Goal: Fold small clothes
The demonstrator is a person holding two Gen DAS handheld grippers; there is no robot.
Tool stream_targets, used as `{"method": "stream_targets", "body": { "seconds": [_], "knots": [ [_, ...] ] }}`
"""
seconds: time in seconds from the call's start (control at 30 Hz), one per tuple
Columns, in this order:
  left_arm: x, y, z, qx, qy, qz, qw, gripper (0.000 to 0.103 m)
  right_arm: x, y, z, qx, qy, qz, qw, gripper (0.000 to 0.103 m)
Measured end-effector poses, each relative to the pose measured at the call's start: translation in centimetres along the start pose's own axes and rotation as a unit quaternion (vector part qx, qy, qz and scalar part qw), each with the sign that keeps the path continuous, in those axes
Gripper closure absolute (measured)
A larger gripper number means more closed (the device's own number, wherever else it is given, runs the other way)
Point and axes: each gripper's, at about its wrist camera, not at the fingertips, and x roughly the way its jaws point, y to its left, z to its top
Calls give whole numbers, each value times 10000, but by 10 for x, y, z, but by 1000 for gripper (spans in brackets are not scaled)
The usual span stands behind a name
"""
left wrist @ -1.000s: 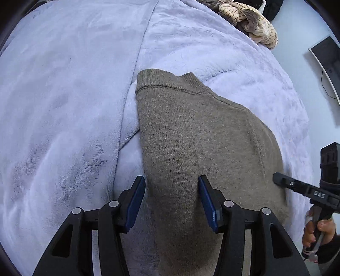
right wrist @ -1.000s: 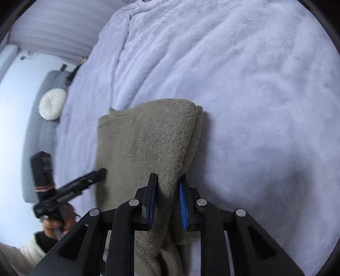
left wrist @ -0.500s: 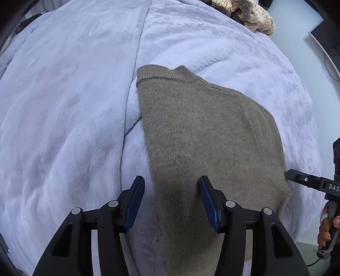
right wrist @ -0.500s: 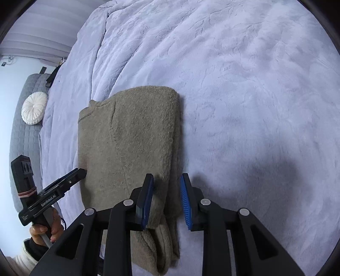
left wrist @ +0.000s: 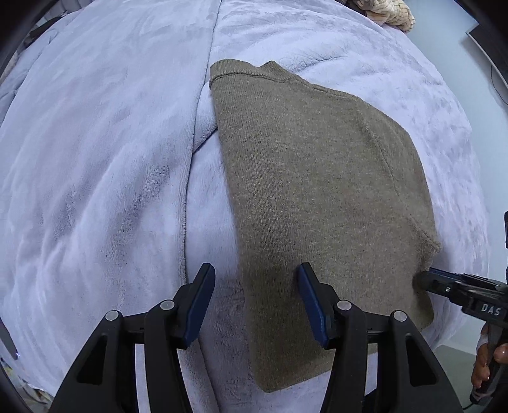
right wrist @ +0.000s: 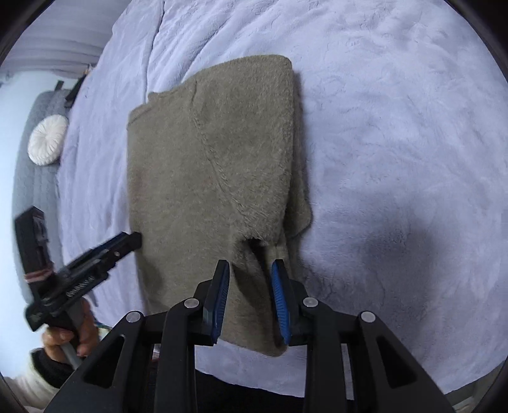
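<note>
A folded olive-brown knit sweater (left wrist: 311,178) lies flat on the pale lavender bedspread (left wrist: 95,159); it also shows in the right wrist view (right wrist: 209,178). My left gripper (left wrist: 254,282) is open and empty, hovering over the sweater's near left edge. My right gripper (right wrist: 250,279) is open over the sweater's near corner, jaws apart and off the cloth. Each gripper shows in the other's view: the right one (left wrist: 457,289) at the sweater's right edge, the left one (right wrist: 95,254) at its left edge.
A patterned beige cloth (left wrist: 384,12) lies at the bed's far end. A dark monitor (left wrist: 489,50) stands right of it. A grey couch (right wrist: 38,165) with a round white cushion (right wrist: 47,139) stands beside the bed. The bed edge runs close below both grippers.
My right gripper has let go of the sweater fold, opened and drawn back. The fold has dropped flat onto the sweater. My left gripper has pulled back a little, still open.
</note>
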Motion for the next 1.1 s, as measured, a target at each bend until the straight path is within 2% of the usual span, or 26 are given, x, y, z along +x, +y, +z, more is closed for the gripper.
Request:
{"method": "stream_targets", "body": {
  "seconds": [0.03,0.13,0.27,0.37,0.47,0.53,0.6,0.7,0.8,0.9,1.1],
  "knots": [
    [-1,0,0,-10,16,-2,10000,47,4,0,-2,-35,31,-159,9999,72],
    [-2,1,-3,-19,61,-2,10000,47,11,-10,-6,144,97,-231,9996,72],
    [-4,2,-8,7,144,9,9999,47,6,-12,-9,224,39,-357,9991,64],
    [-3,3,-14,4,233,29,9997,47,0,-10,-10,227,16,-481,9986,64],
    [-3,4,-18,-8,259,40,9997,47,-20,6,-12,72,-374,-714,9967,64],
    [-3,6,-20,-21,278,45,9996,47,-34,18,-12,-128,-667,-750,9949,67],
    [-2,6,-20,-24,289,57,9996,47,-35,31,-8,-311,-775,-754,9937,82],
    [-1,7,-19,-27,326,106,9994,47,-23,40,1,-464,-612,-813,9937,83],
    [0,4,-19,-46,343,120,9993,47,5,37,9,-562,-300,-1162,9912,83],
    [-1,3,-20,-32,368,134,9992,47,23,20,9,-228,-40,-961,9951,83],
    [-1,5,-20,-77,401,103,9991,47,6,16,11,-105,-54,-762,9970,83]
  ]
}}
